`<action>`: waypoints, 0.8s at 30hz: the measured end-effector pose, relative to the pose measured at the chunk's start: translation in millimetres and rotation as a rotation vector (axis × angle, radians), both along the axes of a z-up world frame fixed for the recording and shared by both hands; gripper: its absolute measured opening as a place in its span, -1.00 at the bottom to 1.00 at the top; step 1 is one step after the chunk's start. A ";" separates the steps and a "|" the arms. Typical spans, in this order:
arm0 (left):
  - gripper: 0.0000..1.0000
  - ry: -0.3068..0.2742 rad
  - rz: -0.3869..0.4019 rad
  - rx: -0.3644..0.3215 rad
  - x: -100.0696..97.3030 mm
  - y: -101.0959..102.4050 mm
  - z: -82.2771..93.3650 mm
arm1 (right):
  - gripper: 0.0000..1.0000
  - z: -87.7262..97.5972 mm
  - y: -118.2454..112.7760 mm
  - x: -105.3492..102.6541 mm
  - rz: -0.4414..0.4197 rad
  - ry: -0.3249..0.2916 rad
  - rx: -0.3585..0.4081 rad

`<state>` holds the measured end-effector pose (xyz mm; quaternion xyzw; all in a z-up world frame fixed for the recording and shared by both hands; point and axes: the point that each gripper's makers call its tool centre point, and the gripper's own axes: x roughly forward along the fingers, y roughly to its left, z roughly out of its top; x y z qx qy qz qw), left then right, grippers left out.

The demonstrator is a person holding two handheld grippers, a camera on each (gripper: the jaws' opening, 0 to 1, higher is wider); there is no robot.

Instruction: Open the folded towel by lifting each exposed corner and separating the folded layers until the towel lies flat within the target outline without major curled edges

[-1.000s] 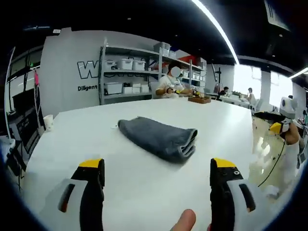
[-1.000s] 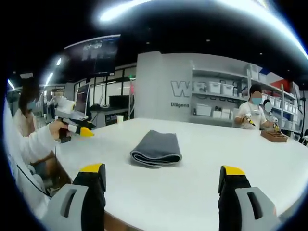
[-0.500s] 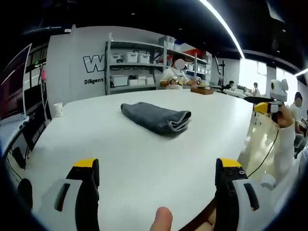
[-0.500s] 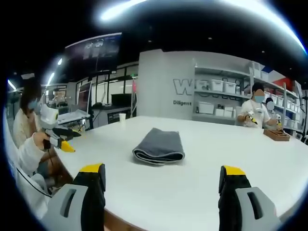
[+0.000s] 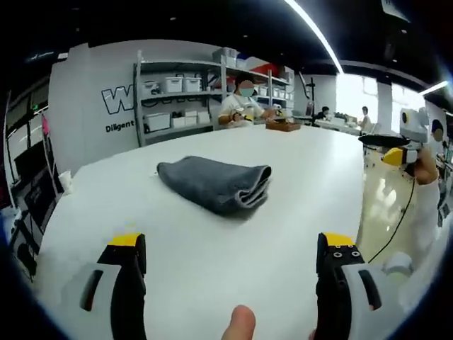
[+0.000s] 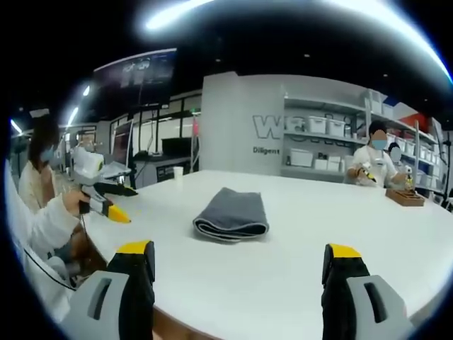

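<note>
**Both grippers spread and well short of the towel: the risk is grabbing too many layers**

My left gripper has its jaws wide apart with nothing between them, and my right gripper is the same, spread and empty. Both hang over the near part of the white table, well apart from the towel.

The grey towel lies folded in a thick bundle near the middle of the table, still fully folded. From my left gripper, its stacked folded edges face toward the right; from my right gripper, the same rounded stack of layers faces me. I can make out no target outline on the table around the towel, so I cannot tell where it should end up.

What could go wrong, as I judge it: the layers sit tight together, so a jaw coming in low could pinch the whole stack rather than one corner, dragging the bundle across the smooth table instead of opening it. No loose corner is plainly visible, so picking the wrong edge could roll the towel tighter or leave curled edges.
</note>
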<state>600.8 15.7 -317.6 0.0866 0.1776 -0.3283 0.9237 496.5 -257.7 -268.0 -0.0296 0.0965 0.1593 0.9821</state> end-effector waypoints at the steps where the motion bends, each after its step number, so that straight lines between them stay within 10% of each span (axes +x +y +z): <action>1: 0.99 -0.012 -0.020 0.021 11.8 -15.8 1.0 | 0.98 -0.2 0.0 0.0 0.000 0.001 -0.001; 14: 0.62 -0.097 -0.181 0.127 112.0 -162.3 -12.2 | 0.97 -3.1 -3.3 -0.1 0.014 0.013 0.010; 24: 0.19 -0.119 -0.226 0.296 165.2 -226.9 -53.0 | 0.95 -5.1 -18.5 -0.4 0.002 0.014 0.037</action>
